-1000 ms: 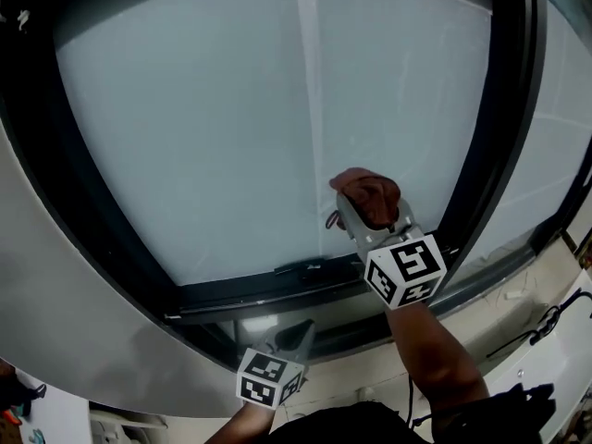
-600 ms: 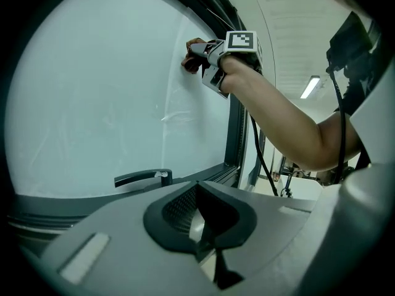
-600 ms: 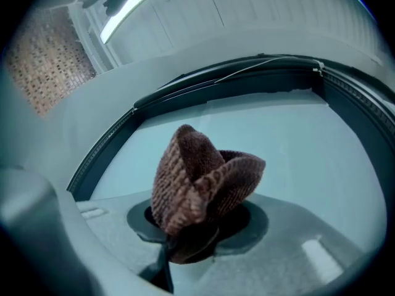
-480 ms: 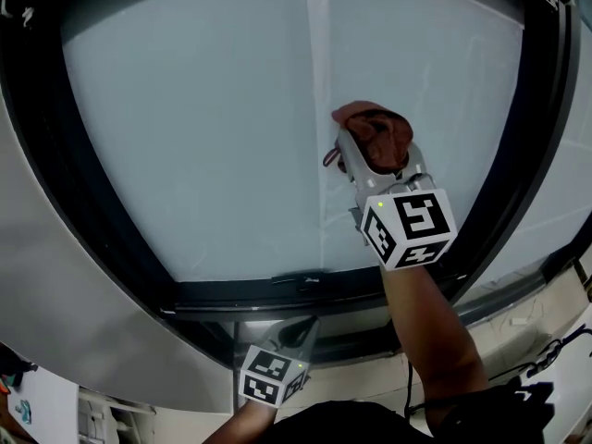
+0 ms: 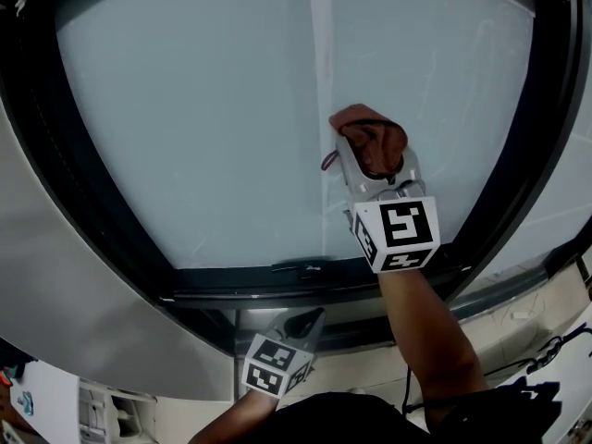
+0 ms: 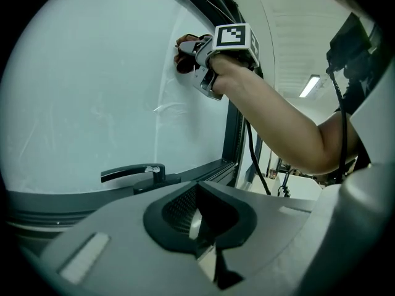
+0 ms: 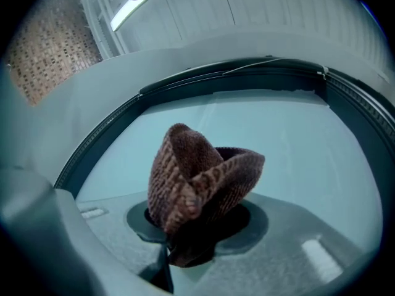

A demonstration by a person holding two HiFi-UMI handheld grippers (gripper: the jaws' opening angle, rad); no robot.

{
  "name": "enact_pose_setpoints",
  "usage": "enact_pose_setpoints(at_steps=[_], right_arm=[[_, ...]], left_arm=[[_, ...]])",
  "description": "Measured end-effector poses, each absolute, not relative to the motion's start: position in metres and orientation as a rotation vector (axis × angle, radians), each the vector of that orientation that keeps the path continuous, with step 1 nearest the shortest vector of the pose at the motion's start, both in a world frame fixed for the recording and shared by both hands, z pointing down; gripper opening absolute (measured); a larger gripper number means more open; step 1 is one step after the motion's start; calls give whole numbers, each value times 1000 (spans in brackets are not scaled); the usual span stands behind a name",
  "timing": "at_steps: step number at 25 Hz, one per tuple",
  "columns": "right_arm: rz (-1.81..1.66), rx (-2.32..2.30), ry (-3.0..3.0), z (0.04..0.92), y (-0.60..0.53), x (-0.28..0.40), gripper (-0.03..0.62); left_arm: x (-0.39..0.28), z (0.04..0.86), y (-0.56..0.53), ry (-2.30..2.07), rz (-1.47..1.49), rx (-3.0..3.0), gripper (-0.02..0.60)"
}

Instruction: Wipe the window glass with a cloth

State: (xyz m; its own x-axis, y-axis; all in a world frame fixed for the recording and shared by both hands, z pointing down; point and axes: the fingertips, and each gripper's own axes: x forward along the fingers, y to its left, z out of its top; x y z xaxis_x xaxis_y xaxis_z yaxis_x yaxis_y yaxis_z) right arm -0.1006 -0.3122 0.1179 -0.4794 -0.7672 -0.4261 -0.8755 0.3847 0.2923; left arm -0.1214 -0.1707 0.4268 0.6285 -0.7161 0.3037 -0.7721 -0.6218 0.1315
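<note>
The frosted window glass (image 5: 203, 109) fills most of the head view inside a dark frame (image 5: 83, 211). My right gripper (image 5: 370, 151) is shut on a brown knitted cloth (image 5: 372, 140) and presses it to the pane just right of the pale vertical streak. In the right gripper view the cloth (image 7: 197, 180) bulges out of the jaws against the glass (image 7: 296, 147). My left gripper (image 5: 305, 326) hangs low, below the sill, jaws shut and empty (image 6: 200, 227). The left gripper view shows the right gripper (image 6: 197, 51) and the cloth (image 6: 182, 53) on the glass.
A black window handle (image 6: 133, 172) lies on the lower frame (image 5: 296, 271). A grey wall panel (image 5: 65, 313) curves down the left. Black cables (image 5: 546, 326) trail at the lower right over a pale ledge. A second pane (image 5: 578, 146) sits to the right.
My right gripper has carried the cloth up the glass from near the bottom rail, then slipped slightly back down. The left gripper stays put below the sill.
</note>
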Motion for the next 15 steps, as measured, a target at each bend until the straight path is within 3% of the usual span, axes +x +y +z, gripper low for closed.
enact_pose_setpoints(at_steps=[15], right_arm=[[683, -1551, 2471, 200, -317, -107, 138]], left_arm=[[-133, 440, -165, -1228, 329, 2566, 17]])
